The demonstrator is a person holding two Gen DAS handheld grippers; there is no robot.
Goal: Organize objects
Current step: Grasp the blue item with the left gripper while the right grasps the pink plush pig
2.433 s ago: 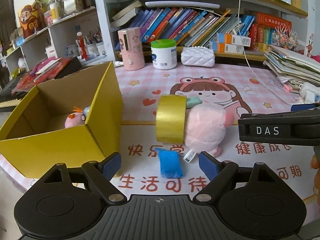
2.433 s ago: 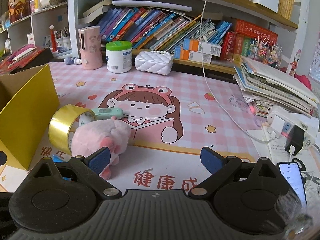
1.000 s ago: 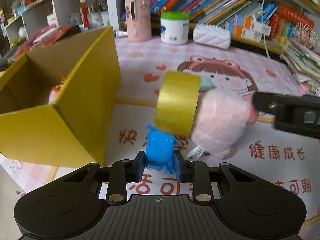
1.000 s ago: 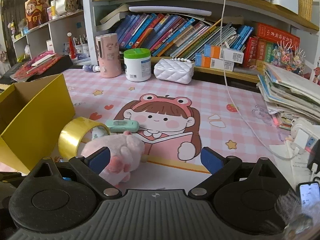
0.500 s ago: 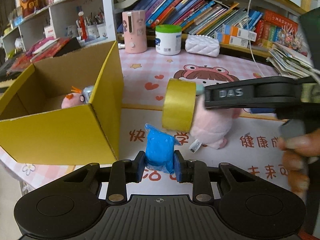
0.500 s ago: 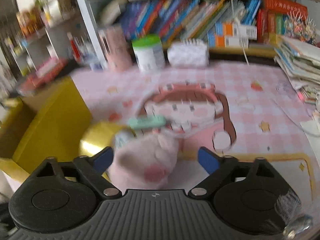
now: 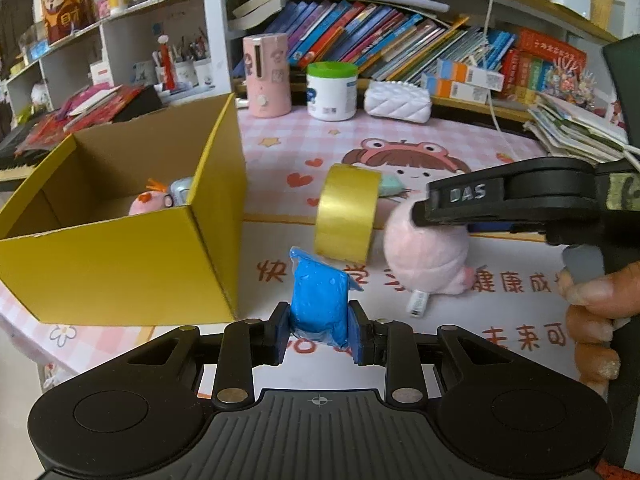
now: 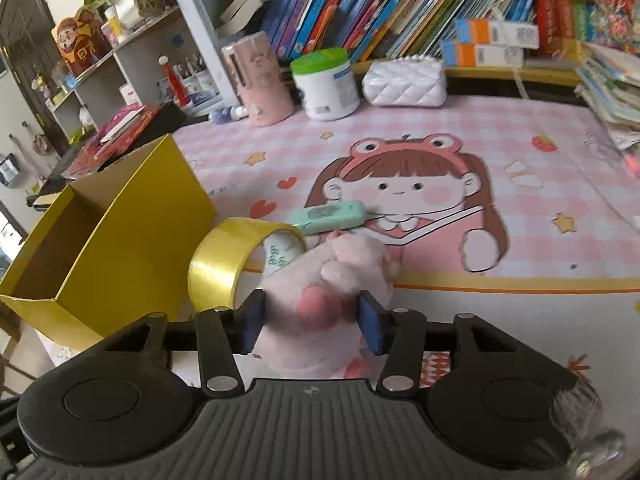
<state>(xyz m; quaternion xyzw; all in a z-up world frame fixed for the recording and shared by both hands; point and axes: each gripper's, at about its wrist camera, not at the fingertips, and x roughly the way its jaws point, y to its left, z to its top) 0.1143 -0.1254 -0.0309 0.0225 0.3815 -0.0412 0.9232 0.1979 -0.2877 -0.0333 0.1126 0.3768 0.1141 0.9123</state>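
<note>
at the bottom centre of the left wrist view, the left gripper (image 7: 319, 330) is clamped on a blue packet (image 7: 319, 302), its two blue pads pressed to the packet's sides, with the packet standing upright between them. to the left of that frame a yellow cardboard box (image 7: 120, 264) sits open on the desk (image 7: 400, 132), with a small pink toy (image 7: 150, 203) lying inside near its far wall. in the middle of the frame a roll of gold tape (image 7: 347, 212) stands on edge, just beside a pink plush toy (image 7: 426, 258) to its right. at the lower centre of the right wrist view, the right gripper (image 8: 312, 318) is closed around the plush, its pads squeezing both sides. a mint green device (image 8: 328, 216) lies just above the plush in that view, close to the tape. in the upper part of both frames a shelf of books (image 7: 380, 48) runs along the back of the desk.
</note>
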